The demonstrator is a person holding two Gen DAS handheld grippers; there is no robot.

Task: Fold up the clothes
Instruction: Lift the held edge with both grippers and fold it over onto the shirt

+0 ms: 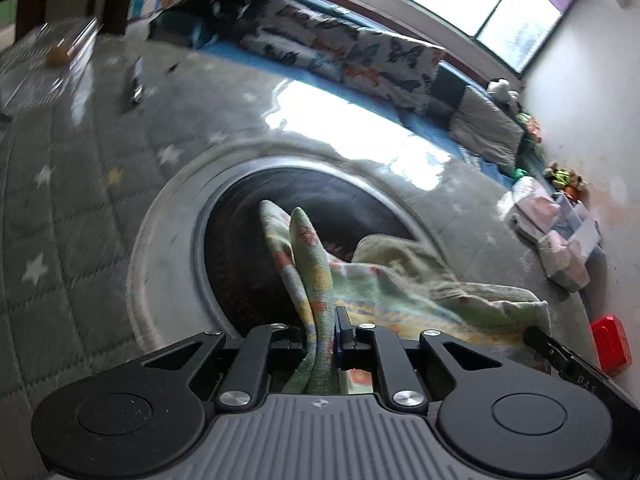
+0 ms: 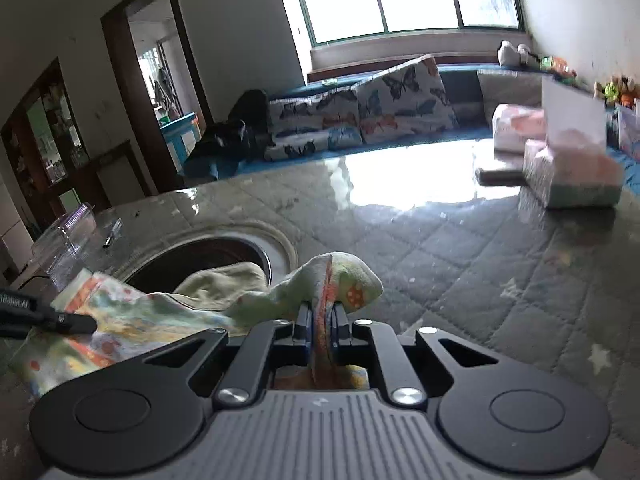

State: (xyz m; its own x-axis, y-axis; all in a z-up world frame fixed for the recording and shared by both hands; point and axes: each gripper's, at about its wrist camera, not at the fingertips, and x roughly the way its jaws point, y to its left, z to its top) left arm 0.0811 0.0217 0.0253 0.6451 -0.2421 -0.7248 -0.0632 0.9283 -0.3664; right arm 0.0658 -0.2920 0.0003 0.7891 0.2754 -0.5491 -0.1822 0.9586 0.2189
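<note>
Pale-green printed cloth (image 1: 316, 276) pinched by two hand-held grippers, left (image 1: 322, 336) and right (image 2: 320, 332).

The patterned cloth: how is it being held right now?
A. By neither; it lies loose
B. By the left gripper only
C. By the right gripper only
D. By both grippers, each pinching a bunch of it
D: the patterned cloth is pinched in the left gripper and in the right gripper.
</note>
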